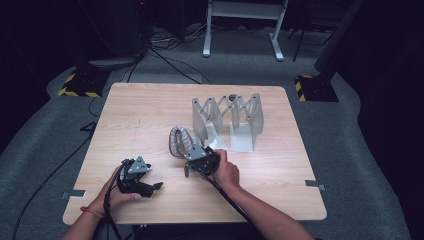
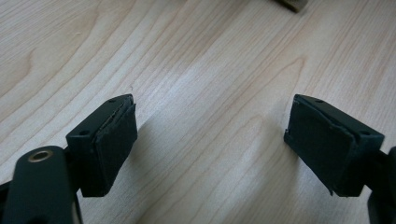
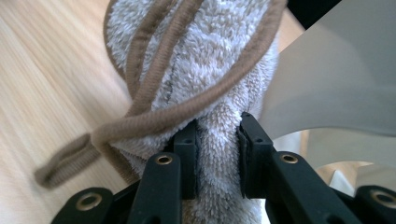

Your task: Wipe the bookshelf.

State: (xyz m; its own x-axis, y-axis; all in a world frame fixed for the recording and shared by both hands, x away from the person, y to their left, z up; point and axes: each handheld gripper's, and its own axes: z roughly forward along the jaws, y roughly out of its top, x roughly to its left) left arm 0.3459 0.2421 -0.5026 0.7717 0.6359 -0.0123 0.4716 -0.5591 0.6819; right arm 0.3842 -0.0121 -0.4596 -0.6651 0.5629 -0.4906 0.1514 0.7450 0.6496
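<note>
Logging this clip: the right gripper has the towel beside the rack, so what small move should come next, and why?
Probably lift the towel a little and carry it toward the rack. The right gripper is shut on a fold of it, the rest lies bunched on the table beside the rack, and the left gripper rests open and idle.

A light wooden table (image 1: 150,115) stands on grey carpet. A grey folding rack with upright panels and crossed struts (image 1: 228,120) stands right of centre. Just left of it lies a bunched grey-beige towel (image 1: 180,140). The right gripper (image 1: 197,159), held in the person's right hand (image 1: 226,172), sits at the towel's near edge, touching it. The left gripper (image 1: 152,186) rests low over bare tabletop, well apart from the towel.
</note>
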